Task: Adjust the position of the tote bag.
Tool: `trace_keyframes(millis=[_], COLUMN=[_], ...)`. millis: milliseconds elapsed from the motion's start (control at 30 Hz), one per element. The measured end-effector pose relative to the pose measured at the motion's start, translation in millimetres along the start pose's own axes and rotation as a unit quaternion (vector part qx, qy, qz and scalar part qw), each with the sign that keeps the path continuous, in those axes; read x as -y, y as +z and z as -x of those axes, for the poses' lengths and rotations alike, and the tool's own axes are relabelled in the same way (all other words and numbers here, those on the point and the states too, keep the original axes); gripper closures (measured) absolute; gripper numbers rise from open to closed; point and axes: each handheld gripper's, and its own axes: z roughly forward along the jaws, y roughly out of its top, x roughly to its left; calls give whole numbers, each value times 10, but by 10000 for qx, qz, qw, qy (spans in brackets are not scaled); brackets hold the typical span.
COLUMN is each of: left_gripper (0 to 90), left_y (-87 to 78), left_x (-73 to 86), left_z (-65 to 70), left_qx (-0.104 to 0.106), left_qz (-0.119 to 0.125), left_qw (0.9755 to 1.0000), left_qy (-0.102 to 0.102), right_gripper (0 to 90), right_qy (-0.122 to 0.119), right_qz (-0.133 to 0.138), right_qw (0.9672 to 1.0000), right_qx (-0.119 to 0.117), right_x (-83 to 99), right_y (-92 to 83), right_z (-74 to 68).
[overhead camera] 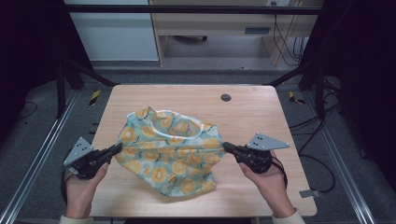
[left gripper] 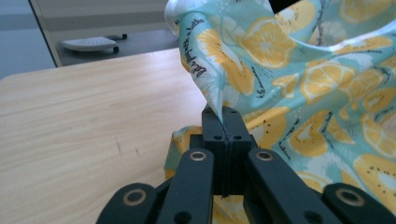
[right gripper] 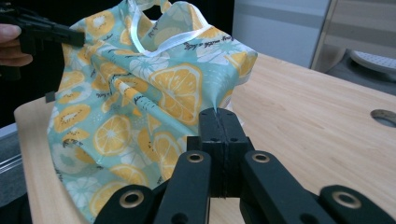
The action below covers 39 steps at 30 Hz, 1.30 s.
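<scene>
A teal cloth printed with orange and lemon slices (overhead camera: 170, 151) and edged with a white band hangs stretched between my two grippers over the wooden table (overhead camera: 140, 100). My left gripper (overhead camera: 116, 148) is shut on the cloth's left edge, and its own view shows the fabric (left gripper: 280, 70) pinched between the closed jaws (left gripper: 225, 122). At the cloth's right edge my right gripper (overhead camera: 227, 148) is shut on it too; the fabric (right gripper: 140, 102) rises from its closed jaws (right gripper: 218, 122). The cloth's lower part rests on the table. The left gripper (right gripper: 70, 36) also appears far off in the right gripper view.
A round grey grommet (overhead camera: 225, 97) sits in the tabletop at the back right. Dark frame bars (overhead camera: 74, 70) stand on both sides of the table. Cabinets and cables (overhead camera: 289, 42) lie beyond the far edge. A chair base (left gripper: 91, 43) stands on the floor.
</scene>
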Motion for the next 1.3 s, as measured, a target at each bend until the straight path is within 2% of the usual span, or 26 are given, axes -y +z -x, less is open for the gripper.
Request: trace_keyframes(millis=[67, 200, 467, 633, 800, 967, 1033, 1100, 1300], left_gripper=[900, 900, 900, 900, 900, 900, 900, 900, 900], left_y=[-22, -61, -25, 12, 12, -113, -135, -179, -200], left_x=[33, 62, 92, 108, 113, 97, 101, 118, 146], left_z=[22, 58, 110, 137, 136, 128, 133, 155, 199], left_qx=[17, 125, 67, 153, 148, 182, 199, 313, 452], left_qz=[-96, -121, -254, -302, -295, -115, -113, -110, -202], left_qw=[9999, 9998, 9994, 9991, 9991, 9996, 9995, 9991, 9981], left_qy=[86, 78, 237, 256, 267, 201, 211, 268, 367], right_gripper=[900, 900, 900, 900, 900, 900, 900, 900, 900], right_qy=[11, -16, 1, 30, 56, -71, -107, -219, -256], right_qz=[-57, -174, -251, -284, -262, -163, -146, -157, -242], right_qw=[10000, 9998, 9997, 9995, 9996, 9998, 9998, 9996, 9993], right_qx=[-51, 26, 82, 108, 134, 72, 53, 28, 85], right_x=[67, 137, 245, 294, 314, 287, 287, 311, 380], right_y=[-3, -18, -28, -41, -44, -74, -90, -126, -178], right_z=[-19, -30, -26, 17, 30, -30, -47, -90, -107])
